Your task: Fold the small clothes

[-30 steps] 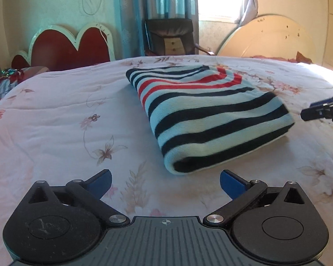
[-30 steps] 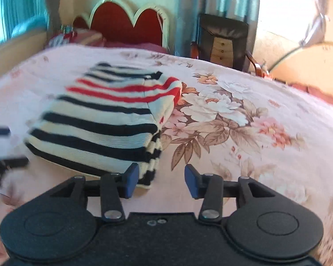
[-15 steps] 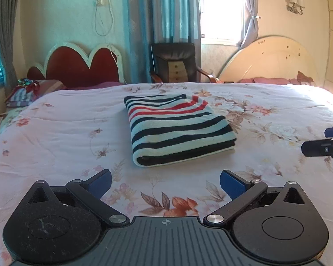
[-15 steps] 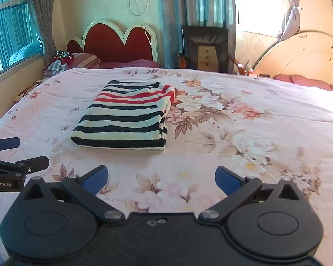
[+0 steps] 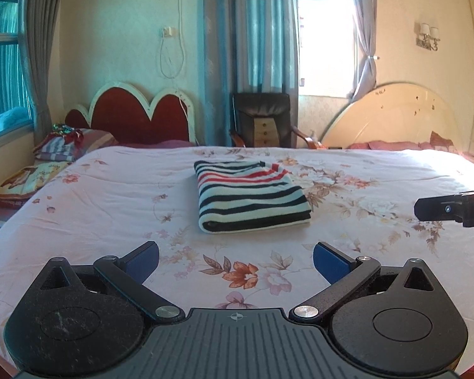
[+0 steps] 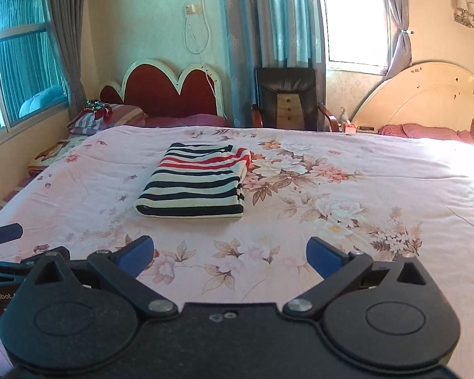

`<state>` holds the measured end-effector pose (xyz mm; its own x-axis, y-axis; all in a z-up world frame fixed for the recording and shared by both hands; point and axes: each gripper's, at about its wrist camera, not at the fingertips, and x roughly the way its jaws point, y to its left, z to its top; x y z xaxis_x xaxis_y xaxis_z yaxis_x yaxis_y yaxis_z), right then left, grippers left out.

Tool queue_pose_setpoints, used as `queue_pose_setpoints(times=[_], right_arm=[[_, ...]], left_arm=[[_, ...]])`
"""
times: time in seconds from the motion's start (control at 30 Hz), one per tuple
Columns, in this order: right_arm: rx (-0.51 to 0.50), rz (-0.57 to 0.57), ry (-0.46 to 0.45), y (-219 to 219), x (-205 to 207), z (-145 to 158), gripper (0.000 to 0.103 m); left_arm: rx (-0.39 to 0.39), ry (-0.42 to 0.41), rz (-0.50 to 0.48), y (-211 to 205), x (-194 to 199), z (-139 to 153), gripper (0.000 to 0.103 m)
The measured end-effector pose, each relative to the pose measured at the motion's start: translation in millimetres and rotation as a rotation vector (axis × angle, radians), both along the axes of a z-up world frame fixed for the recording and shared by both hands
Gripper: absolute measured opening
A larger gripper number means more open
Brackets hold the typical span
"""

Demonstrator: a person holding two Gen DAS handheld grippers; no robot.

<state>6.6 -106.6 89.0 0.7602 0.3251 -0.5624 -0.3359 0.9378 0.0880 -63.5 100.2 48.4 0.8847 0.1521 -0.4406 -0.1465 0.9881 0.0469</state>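
A striped garment (image 5: 251, 195), white with black and red stripes, lies folded into a neat rectangle on the floral bedspread (image 5: 110, 202). It also shows in the right wrist view (image 6: 196, 184). My left gripper (image 5: 236, 260) is open and empty, held well back from the garment above the bed's near part. My right gripper (image 6: 230, 255) is open and empty too, also well back. The right gripper's finger shows at the right edge of the left wrist view (image 5: 452, 208). The left gripper shows at the left edge of the right wrist view (image 6: 3, 233).
A red heart-shaped headboard (image 5: 136, 117) and pillows (image 5: 63, 145) stand at the far left. A black leather chair (image 5: 262, 120) stands behind the bed. A cream headboard (image 5: 395, 117) leans at the far right. Windows and curtains line the back wall.
Both grippers have pulled back and risen away from the folded garment, which now looks smaller and farther off. The right gripper's jaws have opened wide. The garment has stayed put.
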Motion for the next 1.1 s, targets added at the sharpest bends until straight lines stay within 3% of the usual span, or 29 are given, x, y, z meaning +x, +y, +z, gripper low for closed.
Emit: queue_pose_setpoints(times=[0.23,1.1], right_arm=[[-0.011,0.021,-0.031,5.4,-16.8,5.5,0.102],[-0.014,0.012,-0.069,-0.2,-23.8,13.4,0.102]], left_arm=[[-0.037,-0.018,0.009,-0.9,-6.6,8.0,0.103],[-0.035,-0.040,0.005,-10.5,-10.7,11.4,0.103]])
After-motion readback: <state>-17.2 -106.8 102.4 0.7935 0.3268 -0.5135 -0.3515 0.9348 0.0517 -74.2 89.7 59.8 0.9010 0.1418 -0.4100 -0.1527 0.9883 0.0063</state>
